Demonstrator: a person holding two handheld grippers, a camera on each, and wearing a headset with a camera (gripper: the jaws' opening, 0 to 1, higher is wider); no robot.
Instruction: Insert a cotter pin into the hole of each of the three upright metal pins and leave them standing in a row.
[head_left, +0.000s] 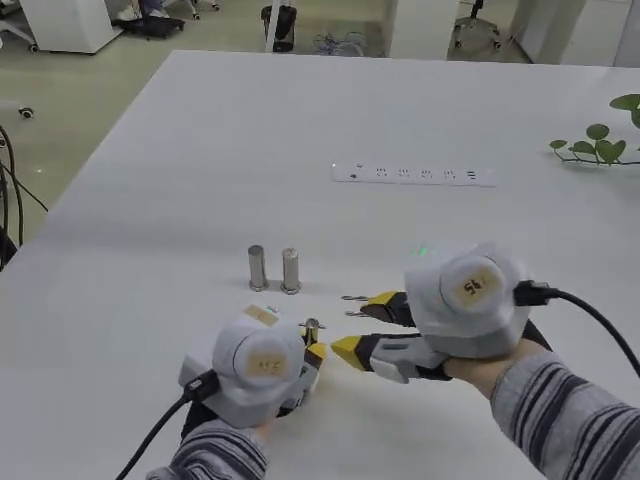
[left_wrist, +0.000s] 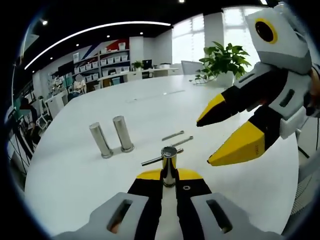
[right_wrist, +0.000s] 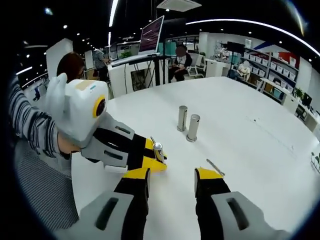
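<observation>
1. The broad white tabletop (head_left: 300, 130) carries all the work. By my judgement the task is about a third done: one pin looks fitted, and two more are left to do, along with setting all three in a row.
2. The right hand-held gripper (head_left: 349, 329), white-bodied with black and yellow jaws, hovers just beside the left one. Its jaws stand well apart with nothing between them, and in the right gripper view they touch nothing.
3. The left hand-held gripper (left_wrist: 169, 179) sits low on the tabletop near the person. Its yellow-tipped jaws are clamped on the base of a short upright silver metal pin (left_wrist: 169, 162).
4. Beyond it, two more upright silver metal cylinders stand close together, one (head_left: 258, 268) and its neighbour (head_left: 291, 270). No cotter pin shows in either. The clamped pin stands nearer the person, out of line with them.
5. A thin grey cotter pin (left_wrist: 151, 160) appears to pass crosswise through the top of the clamped pin, sticking out on both sides.
6. Two loose cotter pins, one (left_wrist: 172, 135) and another (left_wrist: 183, 141), lie flat on the tabletop between the clamped pin and the right gripper's jaws, waiting for the cylinders.
</observation>
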